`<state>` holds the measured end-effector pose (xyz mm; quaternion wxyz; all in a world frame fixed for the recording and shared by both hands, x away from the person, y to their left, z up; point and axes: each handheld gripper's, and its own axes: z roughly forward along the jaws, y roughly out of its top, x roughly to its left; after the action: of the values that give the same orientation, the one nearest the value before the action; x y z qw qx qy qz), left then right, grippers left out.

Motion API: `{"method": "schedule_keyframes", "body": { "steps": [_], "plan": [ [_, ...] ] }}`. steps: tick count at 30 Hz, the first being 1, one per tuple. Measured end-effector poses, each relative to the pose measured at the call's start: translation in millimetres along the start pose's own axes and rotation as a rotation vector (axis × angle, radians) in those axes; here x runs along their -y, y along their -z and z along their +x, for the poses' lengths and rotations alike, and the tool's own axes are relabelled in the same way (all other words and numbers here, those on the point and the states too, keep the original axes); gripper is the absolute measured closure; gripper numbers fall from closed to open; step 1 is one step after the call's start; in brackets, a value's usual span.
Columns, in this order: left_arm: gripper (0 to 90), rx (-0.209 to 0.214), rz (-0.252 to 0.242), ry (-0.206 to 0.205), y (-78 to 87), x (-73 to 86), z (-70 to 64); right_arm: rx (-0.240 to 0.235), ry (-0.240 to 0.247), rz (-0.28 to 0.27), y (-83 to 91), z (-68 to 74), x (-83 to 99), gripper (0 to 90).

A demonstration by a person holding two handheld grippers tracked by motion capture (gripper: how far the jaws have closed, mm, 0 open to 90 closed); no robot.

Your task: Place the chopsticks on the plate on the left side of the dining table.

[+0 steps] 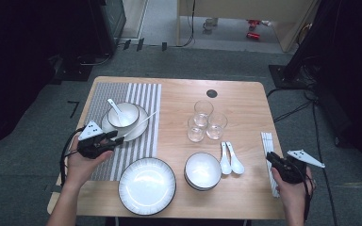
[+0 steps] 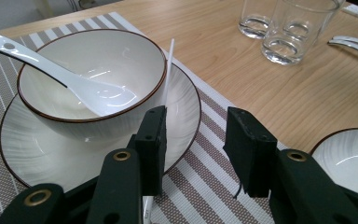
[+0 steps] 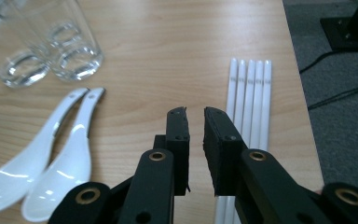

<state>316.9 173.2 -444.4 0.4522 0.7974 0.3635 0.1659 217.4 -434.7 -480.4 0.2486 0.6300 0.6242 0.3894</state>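
Observation:
On the striped placemat (image 1: 143,94) a white bowl (image 1: 129,113) sits on a plate (image 1: 107,127), with a white spoon (image 1: 115,109) lying in it. One white chopstick (image 1: 143,121) leans across the plate's rim. My left gripper (image 1: 114,137) is just in front of the plate, open. In the left gripper view the chopstick (image 2: 168,70) runs behind the left jaw, outside the gap of the gripper (image 2: 196,126). My right gripper (image 1: 269,156) hovers over the bundle of white chopsticks (image 1: 267,143) at the right edge. Its jaws are a narrow gap apart and hold nothing (image 3: 195,116).
Three glasses (image 1: 203,120) stand mid-table. Two white spoons (image 1: 231,161) lie beside stacked bowls (image 1: 202,170). A large plate (image 1: 147,185) sits near the front edge. The chopsticks (image 3: 249,93) lie close to the table's right edge, with dark floor and cables beyond.

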Motion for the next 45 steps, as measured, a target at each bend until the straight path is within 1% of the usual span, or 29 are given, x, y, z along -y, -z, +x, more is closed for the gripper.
{"method": "schedule_keyframes", "body": {
  "steps": [5, 9, 12, 16, 23, 37, 45],
  "plan": [
    [57.9, 0.004, 0.003, -0.010, 0.5, 0.2, -3.7, 0.036, 0.006, 0.040, -9.7, -4.3, 8.5, 81.2],
    [57.7, 0.008, 0.011, -0.019, -0.9, 0.4, -6.1, 0.051, 0.014, 0.063, -14.9, -6.8, 12.7, 81.3],
    [57.5, 0.010, 0.016, -0.021, -2.1, 0.9, -6.8, 0.055, 0.008, 0.083, -17.9, -8.3, 15.2, 82.2],
    [57.1, 0.010, 0.023, -0.023, -3.9, 2.1, -7.1, 0.066, 0.009, 0.094, -20.4, -8.9, 17.1, 82.3],
    [57.1, 0.010, 0.031, -0.020, -5.4, 3.8, -6.8, 0.071, 0.003, 0.105, -23.5, -9.2, 19.5, 82.2],
    [56.7, 0.013, 0.034, -0.020, -5.7, 4.6, -7.2, 0.088, 0.004, 0.097, -24.4, -8.6, 21.0, 81.9],
    [56.8, 0.013, 0.037, -0.024, -6.5, 4.9, -7.7, 0.085, 0.010, 0.106, -26.3, -6.8, 21.8, 81.8]
  ]
}}
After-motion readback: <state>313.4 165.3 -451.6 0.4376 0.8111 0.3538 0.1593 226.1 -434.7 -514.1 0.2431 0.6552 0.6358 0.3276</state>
